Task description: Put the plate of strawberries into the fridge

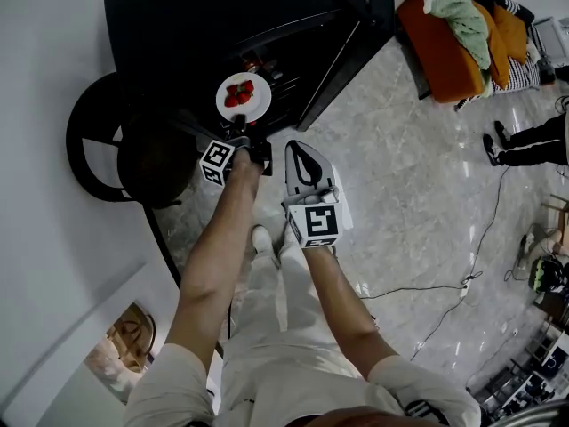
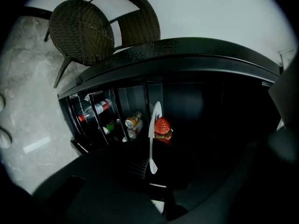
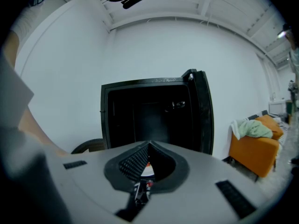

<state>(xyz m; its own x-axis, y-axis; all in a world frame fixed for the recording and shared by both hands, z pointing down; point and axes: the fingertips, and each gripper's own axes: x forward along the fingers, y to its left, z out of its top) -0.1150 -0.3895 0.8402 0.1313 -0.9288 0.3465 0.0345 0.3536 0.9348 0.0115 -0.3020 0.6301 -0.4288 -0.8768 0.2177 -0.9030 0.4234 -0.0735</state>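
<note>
The left tongs [image 1: 242,139] pinch the plate [image 1: 256,107] of strawberries [image 1: 238,93] at the open fridge [image 1: 178,25], right tongs [image 1: 301,149] pressed together empty; next, ease it inside level.

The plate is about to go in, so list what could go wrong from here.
1. The left gripper pinches the plate only at its near rim; a tilt could roll the strawberries off.
2. Cans and a bottle sit close beside the plate in the dark fridge; its rim may knock them.
3. The right gripper is shut and off the plate, so nothing backs up that grip.
</note>
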